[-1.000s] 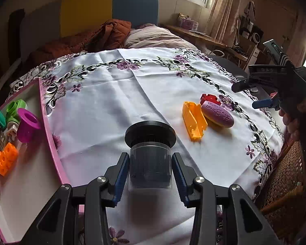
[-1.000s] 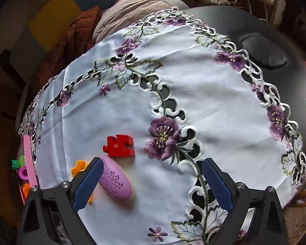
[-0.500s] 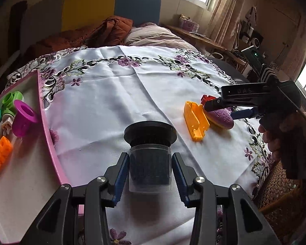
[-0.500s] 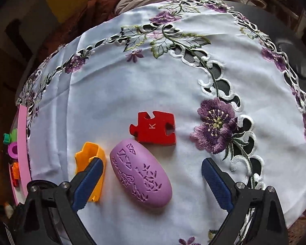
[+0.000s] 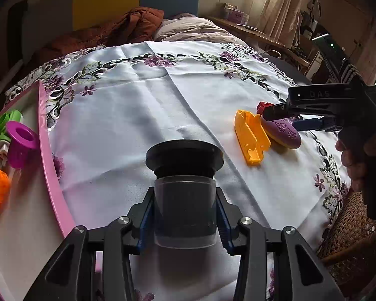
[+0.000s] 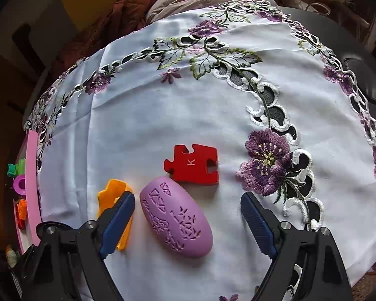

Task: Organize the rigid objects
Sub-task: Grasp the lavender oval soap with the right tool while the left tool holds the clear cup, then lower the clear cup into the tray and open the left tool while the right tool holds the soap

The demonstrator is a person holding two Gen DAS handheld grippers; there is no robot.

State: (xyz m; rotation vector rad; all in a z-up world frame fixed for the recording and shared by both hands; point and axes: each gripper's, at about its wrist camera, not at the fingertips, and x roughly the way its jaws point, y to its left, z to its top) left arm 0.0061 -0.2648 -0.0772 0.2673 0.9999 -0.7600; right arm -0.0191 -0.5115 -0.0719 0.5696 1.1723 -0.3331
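White embroidered tablecloth (image 6: 163, 115) with purple flowers, bed behind, pink-rimmed tray (image 5: 51, 155) at left.
Purple oval case (image 6: 175, 218) with cut-out pattern lies between right gripper (image 6: 188, 223) fingers, jaws closing, pads not touching; red puzzle piece (image 6: 191, 163) marked "K" and orange piece (image 6: 112, 190) beside it. Left gripper (image 5: 185, 215) clamps black-lidded jar (image 5: 185, 188) above cloth.

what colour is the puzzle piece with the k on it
Red, with a small white K on top. The puzzle piece shows best in the right wrist view.
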